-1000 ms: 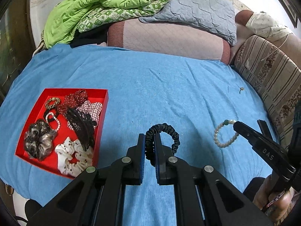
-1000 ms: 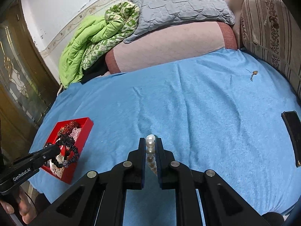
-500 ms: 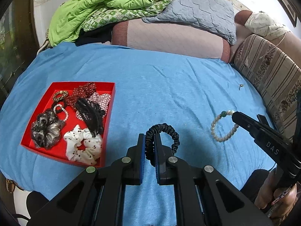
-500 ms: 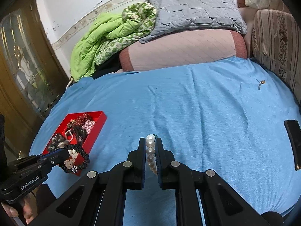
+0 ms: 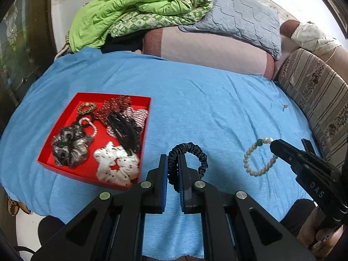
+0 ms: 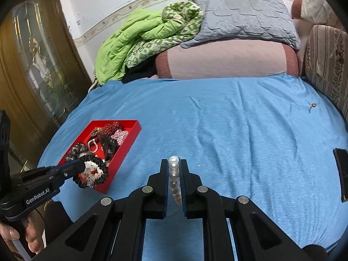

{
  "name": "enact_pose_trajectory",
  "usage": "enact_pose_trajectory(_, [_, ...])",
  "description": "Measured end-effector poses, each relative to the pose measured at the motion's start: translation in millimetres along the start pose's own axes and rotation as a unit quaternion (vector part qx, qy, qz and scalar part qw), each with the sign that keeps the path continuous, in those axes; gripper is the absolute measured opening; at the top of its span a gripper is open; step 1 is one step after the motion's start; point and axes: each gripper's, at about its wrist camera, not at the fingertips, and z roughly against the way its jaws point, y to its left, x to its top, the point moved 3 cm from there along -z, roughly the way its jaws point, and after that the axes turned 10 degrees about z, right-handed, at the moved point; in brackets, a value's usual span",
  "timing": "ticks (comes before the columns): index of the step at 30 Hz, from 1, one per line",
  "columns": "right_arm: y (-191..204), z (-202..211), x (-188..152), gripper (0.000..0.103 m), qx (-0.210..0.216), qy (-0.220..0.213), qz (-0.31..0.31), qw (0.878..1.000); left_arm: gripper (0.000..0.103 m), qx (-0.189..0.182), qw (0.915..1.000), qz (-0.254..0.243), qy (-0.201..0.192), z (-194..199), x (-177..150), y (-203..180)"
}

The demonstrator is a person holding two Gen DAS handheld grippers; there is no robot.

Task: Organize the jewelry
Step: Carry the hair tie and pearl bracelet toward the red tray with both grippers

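Observation:
My left gripper (image 5: 173,161) is shut on a black scrunchie (image 5: 195,152) and holds it above the blue bedsheet, just right of the red tray (image 5: 150,108). In the right wrist view the left gripper (image 6: 79,166) and black scrunchie (image 6: 102,171) hang over the tray's near corner (image 6: 130,143). My right gripper (image 6: 174,163) is shut on a pearl bracelet (image 6: 174,169); in the left wrist view the bracelet (image 5: 256,163) with its green bead dangles from the right gripper (image 5: 274,144). The tray holds several scrunchies, a black claw clip (image 5: 124,128) and a small pearl bracelet (image 5: 92,126).
A small gold trinket (image 6: 312,106) lies on the sheet at the far right. A black phone (image 6: 342,171) lies at the right edge. Pillows (image 6: 226,58), a grey cushion and a green quilt (image 6: 134,43) are piled at the back. A striped sofa arm (image 5: 315,100) borders the right.
Both grippers have moved left toward the red tray with their loads. The tray appears closer and more central in both views; the black scrunchie now hangs over its near corner.

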Motion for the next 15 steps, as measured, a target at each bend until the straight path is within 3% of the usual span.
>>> enact_pose_trajectory(15, [44.0,-12.5,6.6,0.011,0.023,0.015,0.044,0.999,0.008,0.05,0.9983,0.029,-0.006,-3.7,8.7,40.7])
